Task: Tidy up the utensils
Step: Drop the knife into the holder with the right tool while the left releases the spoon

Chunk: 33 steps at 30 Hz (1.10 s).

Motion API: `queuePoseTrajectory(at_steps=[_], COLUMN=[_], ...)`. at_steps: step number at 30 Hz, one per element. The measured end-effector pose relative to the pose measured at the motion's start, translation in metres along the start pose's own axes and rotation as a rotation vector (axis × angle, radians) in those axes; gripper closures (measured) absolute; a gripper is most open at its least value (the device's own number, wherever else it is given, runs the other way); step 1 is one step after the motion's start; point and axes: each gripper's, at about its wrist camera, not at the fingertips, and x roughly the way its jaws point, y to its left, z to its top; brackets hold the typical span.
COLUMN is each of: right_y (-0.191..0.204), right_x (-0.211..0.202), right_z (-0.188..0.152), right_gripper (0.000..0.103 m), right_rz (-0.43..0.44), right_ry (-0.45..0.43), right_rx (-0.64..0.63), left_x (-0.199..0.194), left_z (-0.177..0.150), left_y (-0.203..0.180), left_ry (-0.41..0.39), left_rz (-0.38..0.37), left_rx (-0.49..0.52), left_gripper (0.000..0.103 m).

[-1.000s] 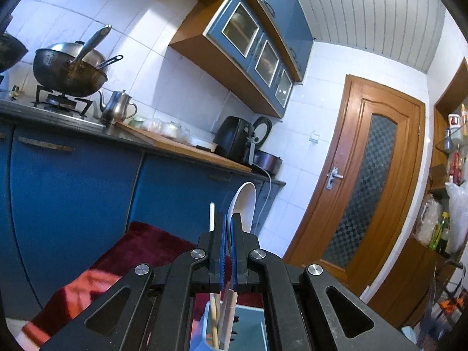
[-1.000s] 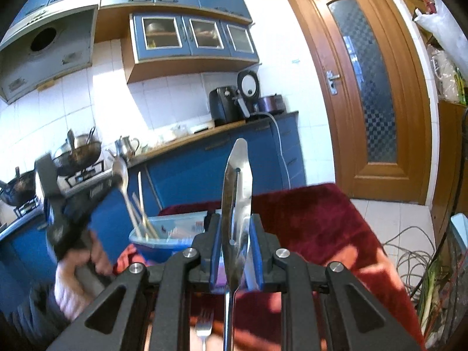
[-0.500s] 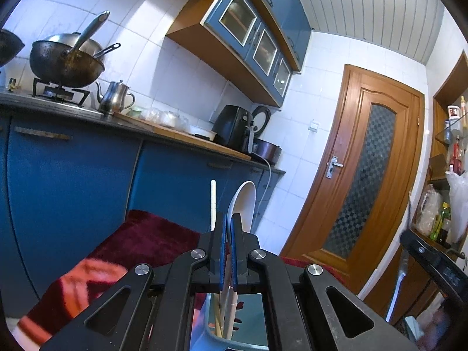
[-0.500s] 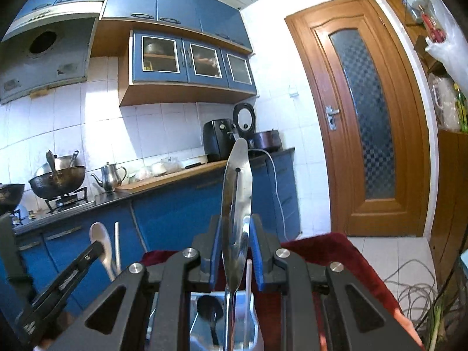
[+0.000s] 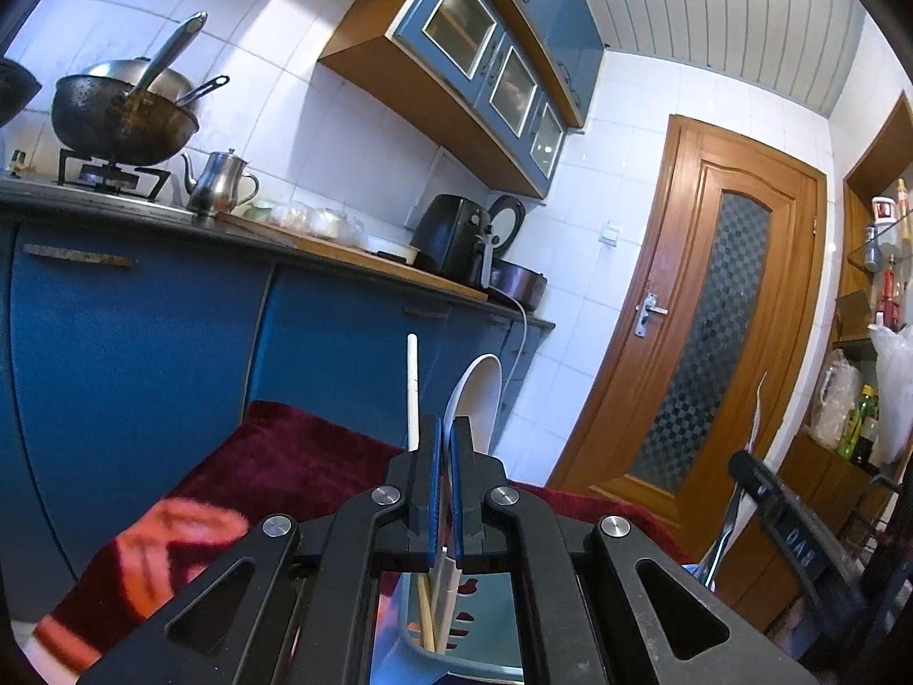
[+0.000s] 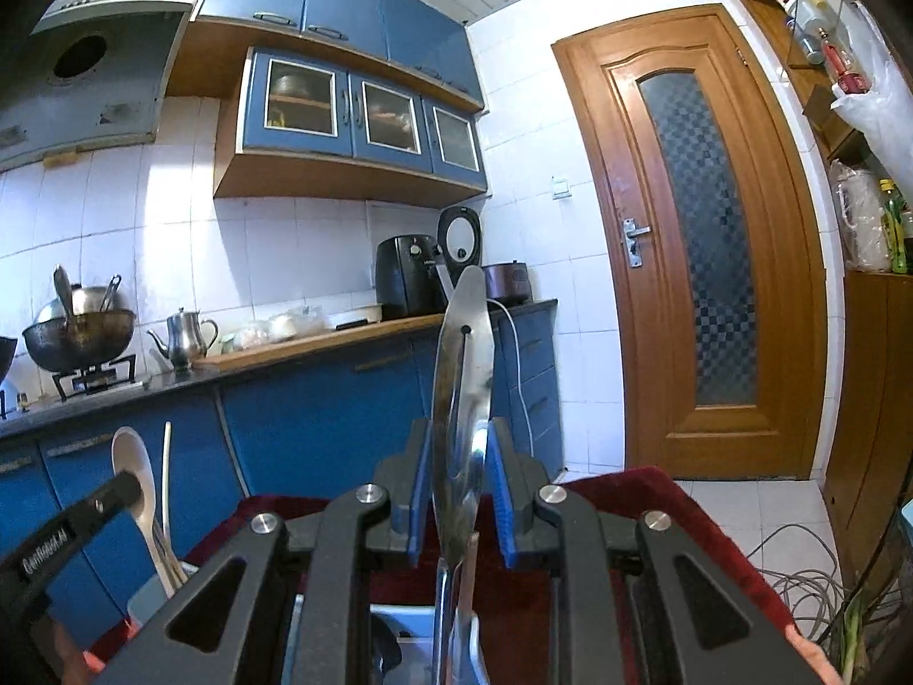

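Between my right gripper's (image 6: 461, 505) blue pads sits a steel utensil handle (image 6: 463, 382), pinched upright with its working end hidden below the jaws (a spatula or ladle, I cannot tell which). I judge the step to be lowering it into the light-blue holder (image 6: 147, 599) at lower left, where a white spoon (image 6: 134, 471) and chopsticks (image 6: 166, 479) already stand. My left gripper (image 5: 445, 491) is pressed together, seemingly on that spoon's stem. To do this well, I keep the handle vertical, line it up over the holder, descend slowly, and release only once it bottoms out on the red cloth (image 6: 656, 508) side.
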Motion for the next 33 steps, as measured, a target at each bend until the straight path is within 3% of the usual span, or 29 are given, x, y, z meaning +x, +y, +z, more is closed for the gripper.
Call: queuePoseTrajectory(at_steps=[5, 9, 13, 18, 33], right_y=[0.003, 0.005, 0.006, 0.006, 0.003], right_x=[-0.004, -0.012, -0.023, -0.038, -0.101], right_z=[-0.008, -0.010, -0.007, -0.002, 0.001], right_gripper=[0.081, 0.079, 0.066, 0.064, 0.060], right_rz=[0.029, 0.048, 0.067, 0.073, 0.087], right_ry=[0.036, 0.046, 0.035, 0.031, 0.141], right_rx=[-0.022, -0.026, -0.022, -0.011, 0.038], left_x=[0.001, -0.001, -0.006, -0.019, -0.070], left_z=[0.000, -0.002, -0.001, 0.002, 0.001], left_y=[-0.001, -0.002, -0.006, -0.014, -0.026], left_ry=[0.022, 0.041, 0.055, 0.079, 0.240], left_rz=[-0.008, -0.022, -0.035, -0.062, -0.039], left_rx=[0.003, -0.002, 0.015, 0.044, 0.159], left_gripper=[0.096, 0.083, 0.071, 0.063, 0.061])
